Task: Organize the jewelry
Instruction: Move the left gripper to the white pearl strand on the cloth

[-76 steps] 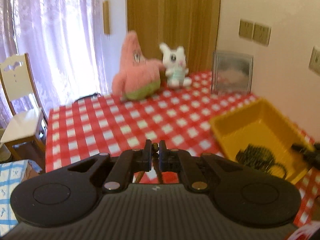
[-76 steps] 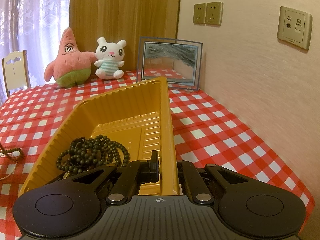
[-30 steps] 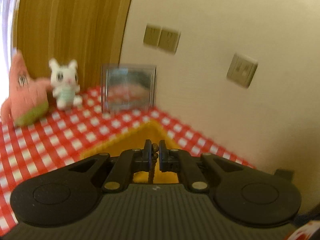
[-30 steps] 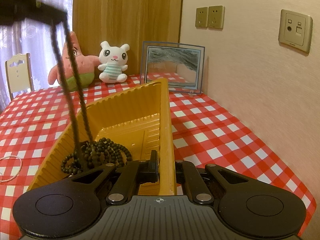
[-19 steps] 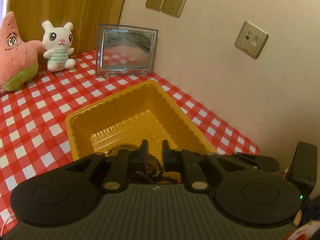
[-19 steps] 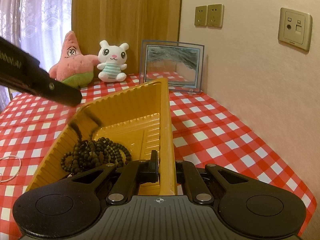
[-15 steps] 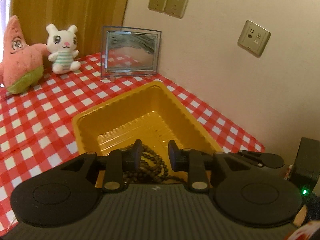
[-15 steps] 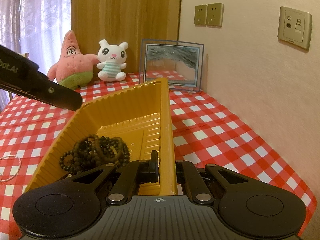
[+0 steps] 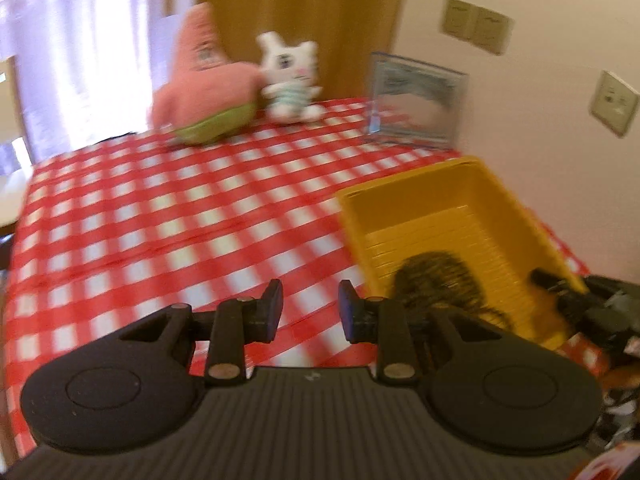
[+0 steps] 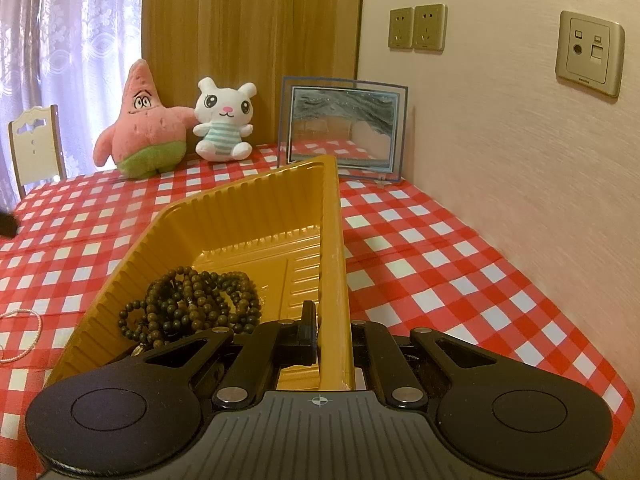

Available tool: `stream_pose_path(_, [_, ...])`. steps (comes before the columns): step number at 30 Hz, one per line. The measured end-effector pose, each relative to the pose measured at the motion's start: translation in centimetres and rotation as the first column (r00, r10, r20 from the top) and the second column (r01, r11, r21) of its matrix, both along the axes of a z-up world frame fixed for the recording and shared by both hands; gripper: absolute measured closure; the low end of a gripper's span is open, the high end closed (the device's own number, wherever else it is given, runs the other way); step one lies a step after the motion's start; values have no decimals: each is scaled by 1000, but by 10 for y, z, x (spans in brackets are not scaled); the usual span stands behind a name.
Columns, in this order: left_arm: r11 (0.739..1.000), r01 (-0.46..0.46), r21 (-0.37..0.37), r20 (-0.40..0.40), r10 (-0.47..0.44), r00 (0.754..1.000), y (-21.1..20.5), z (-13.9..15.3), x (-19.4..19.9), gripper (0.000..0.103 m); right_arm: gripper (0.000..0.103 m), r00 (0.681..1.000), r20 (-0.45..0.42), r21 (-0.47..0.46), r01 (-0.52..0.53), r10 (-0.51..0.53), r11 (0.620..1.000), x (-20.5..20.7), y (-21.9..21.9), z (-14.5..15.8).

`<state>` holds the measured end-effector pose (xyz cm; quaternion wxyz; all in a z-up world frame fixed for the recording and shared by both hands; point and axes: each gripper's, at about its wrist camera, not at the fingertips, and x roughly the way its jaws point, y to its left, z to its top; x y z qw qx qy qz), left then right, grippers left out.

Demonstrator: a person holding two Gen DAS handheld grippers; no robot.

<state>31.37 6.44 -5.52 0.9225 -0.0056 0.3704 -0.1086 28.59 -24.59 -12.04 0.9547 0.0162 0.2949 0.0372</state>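
The left tool (image 9: 309, 306) is spread, and nothing sits between its two fingers; only the red and white checked desk (image 9: 160, 232) shows in the gap. Its jaws have just been opening. This view is blurry. The yellow tray (image 9: 516, 216) lies at about 3 o'clock from the left tool, and the dark beads (image 9: 436, 276) make a heap in the near end of the tray. The right tool (image 10: 330, 330) is pressed together on the near right wall of the tray (image 10: 240, 216), with one finger inside the wall and one outside it. In the right view the beads (image 10: 192, 300) rest on the tray floor at about 9 o'clock from the right tool, close beside it. A thin pale string of beads (image 10: 24, 332) lies on the desk (image 10: 440, 248) outside the tray, far out at 9 o'clock by the left edge of the view. At the far side of the desk, at about 11 o'clock, a pink star toy (image 10: 144, 124) and a white bunny toy (image 10: 224, 124) sit side by side and touch. A glass picture frame (image 10: 344, 128) stands at 12 o'clock, just past the far tip of the tray and near the wall. Plugs (image 10: 416, 28) are on the wall above it. A white chair (image 10: 34, 148) stands by the curtain at 10 o'clock.
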Motion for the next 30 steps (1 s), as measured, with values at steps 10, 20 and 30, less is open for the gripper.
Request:
stream_pose_path(10, [973,-218,71,-59,222,973,82,-21,-39,77,99,1000,0,-1,1,-1,1000,0,0,0])
stream_pose_path(20, [951,-283,124,-106,296,949,116,-52,-58,77,99,1000,1,-6,0,0,1000,-1,-2,0])
stream_pose_path(30, [973,-166,162,-117,186,975,103,-73,-34,77,99,1000,-6,-18,2,-2,1000,-2,-3,0])
